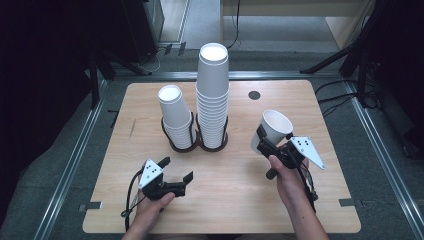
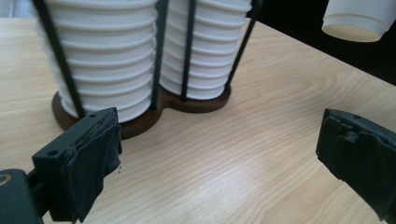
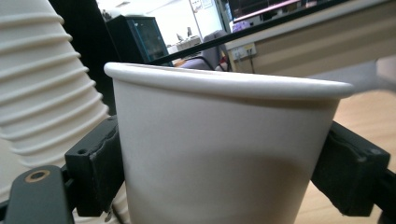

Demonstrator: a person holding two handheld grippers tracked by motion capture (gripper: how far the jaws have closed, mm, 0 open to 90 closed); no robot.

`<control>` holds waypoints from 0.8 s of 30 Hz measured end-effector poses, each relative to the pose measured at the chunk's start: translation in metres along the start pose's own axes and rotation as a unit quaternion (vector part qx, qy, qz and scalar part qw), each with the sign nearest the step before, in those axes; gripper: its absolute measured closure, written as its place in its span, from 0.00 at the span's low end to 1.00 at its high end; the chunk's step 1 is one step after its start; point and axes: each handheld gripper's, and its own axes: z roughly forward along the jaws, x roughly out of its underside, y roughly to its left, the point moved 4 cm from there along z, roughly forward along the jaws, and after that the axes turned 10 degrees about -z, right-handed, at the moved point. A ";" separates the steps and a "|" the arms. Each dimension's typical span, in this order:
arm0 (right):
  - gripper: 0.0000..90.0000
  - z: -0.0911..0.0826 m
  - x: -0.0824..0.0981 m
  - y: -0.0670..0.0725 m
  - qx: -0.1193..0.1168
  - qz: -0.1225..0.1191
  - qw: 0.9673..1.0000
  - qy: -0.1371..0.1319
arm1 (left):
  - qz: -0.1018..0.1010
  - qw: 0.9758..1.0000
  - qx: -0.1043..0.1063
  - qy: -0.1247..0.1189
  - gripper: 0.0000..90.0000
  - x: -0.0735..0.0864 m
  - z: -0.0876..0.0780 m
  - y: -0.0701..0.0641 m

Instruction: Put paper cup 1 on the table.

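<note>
One paper cup (image 1: 272, 131) sits clamped in my right tool (image 1: 266, 142), mouth up and tilted, off the worktop (image 1: 300, 200), right of both stacks (image 1: 212, 95); probably nearer the tall one. Left tool (image 1: 176, 170) gapes empty.

- The high view is evenly lit from above; the table (image 1: 225, 165) is bright, the floor around it dim, both far corners nearly black.
- Shadows under the 2 stacks of cups (image 1: 200, 100) are short and soft.
- In the right gripper view, the near cup (image 3: 219, 154) is soft, the background room washed out.
- The left gripper view is sharp at the wood grain, blurred at the jaws.
</note>
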 end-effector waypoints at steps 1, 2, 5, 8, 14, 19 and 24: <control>0.15 0.003 0.000 -0.002 0.003 -0.012 1.000 -0.001 | -0.001 1.000 -0.003 -0.001 0.00 0.001 0.001 0.002; 0.15 0.006 0.001 -0.003 0.007 -0.024 1.000 -0.001 | -0.002 1.000 -0.008 -0.001 0.00 0.002 0.001 0.005; 0.15 0.016 0.002 -0.009 0.017 -0.053 0.998 -0.011 | -0.006 1.000 -0.012 0.001 0.00 0.004 0.002 0.009; 0.15 0.025 0.004 -0.014 0.028 -0.076 0.997 -0.014 | -0.006 1.000 -0.018 0.000 0.00 0.009 0.004 0.010; 0.15 0.041 0.011 -0.018 0.055 -0.136 0.988 -0.035 | -0.014 1.000 -0.016 -0.004 0.00 0.011 0.005 0.013; 0.15 0.054 0.023 -0.024 0.072 -0.168 0.983 -0.023 | -0.028 1.000 -0.008 -0.009 0.00 0.012 0.004 0.015; 0.15 0.067 0.035 -0.030 0.094 -0.174 0.980 -0.005 | -0.026 1.000 -0.003 -0.010 0.00 0.013 0.004 0.014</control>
